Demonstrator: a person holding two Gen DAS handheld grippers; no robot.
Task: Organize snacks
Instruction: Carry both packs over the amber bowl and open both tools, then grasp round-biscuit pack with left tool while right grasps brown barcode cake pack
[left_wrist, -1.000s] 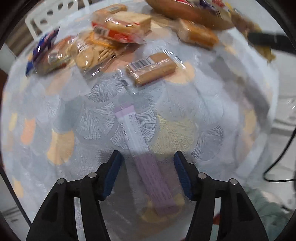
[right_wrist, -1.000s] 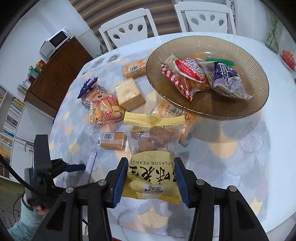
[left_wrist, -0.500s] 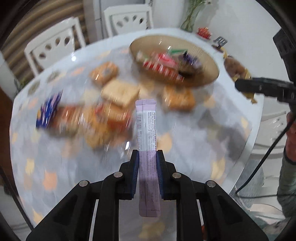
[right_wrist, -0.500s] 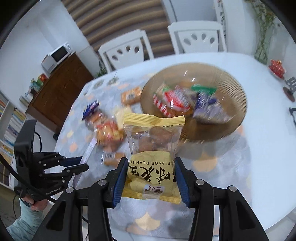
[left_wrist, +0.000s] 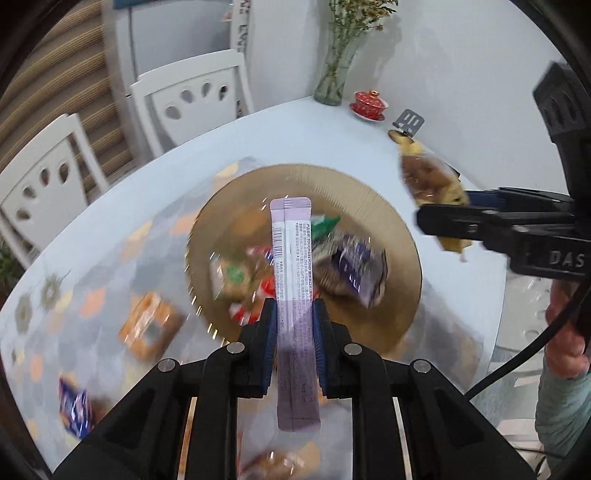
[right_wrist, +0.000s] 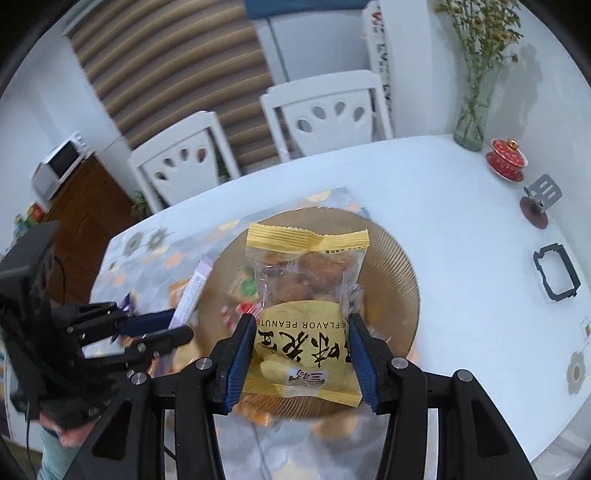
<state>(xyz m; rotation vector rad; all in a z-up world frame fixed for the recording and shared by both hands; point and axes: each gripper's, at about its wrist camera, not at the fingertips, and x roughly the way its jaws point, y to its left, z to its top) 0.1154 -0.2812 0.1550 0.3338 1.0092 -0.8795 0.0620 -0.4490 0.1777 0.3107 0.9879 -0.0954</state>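
My left gripper (left_wrist: 294, 317) is shut on a long lilac stick packet (left_wrist: 293, 258), held above the brown ribbed plate (left_wrist: 380, 206) that holds several wrapped snacks. From the right wrist view the same left gripper (right_wrist: 177, 326) shows at the left with the lilac stick packet (right_wrist: 194, 290). A yellow peanut snack bag (right_wrist: 306, 306) sits between the blue pads of my right gripper (right_wrist: 303, 332), which is shut on it above the plate (right_wrist: 395, 258). In the left wrist view the right gripper (left_wrist: 443, 218) shows at the right with the bag (left_wrist: 432, 181).
Loose snack packs (left_wrist: 147, 325) lie blurred on the patterned mat left of the plate. A glass vase (right_wrist: 471, 122), a red lidded cup (right_wrist: 506, 160) and a small stand (right_wrist: 541, 195) sit at the table's far right. Two white chairs (right_wrist: 325, 114) stand behind the table.
The left gripper shut on the lilac stick packet, lifted it off the mat and carried it over the plate. The right gripper rose with the peanut bag and moved over the plate too.
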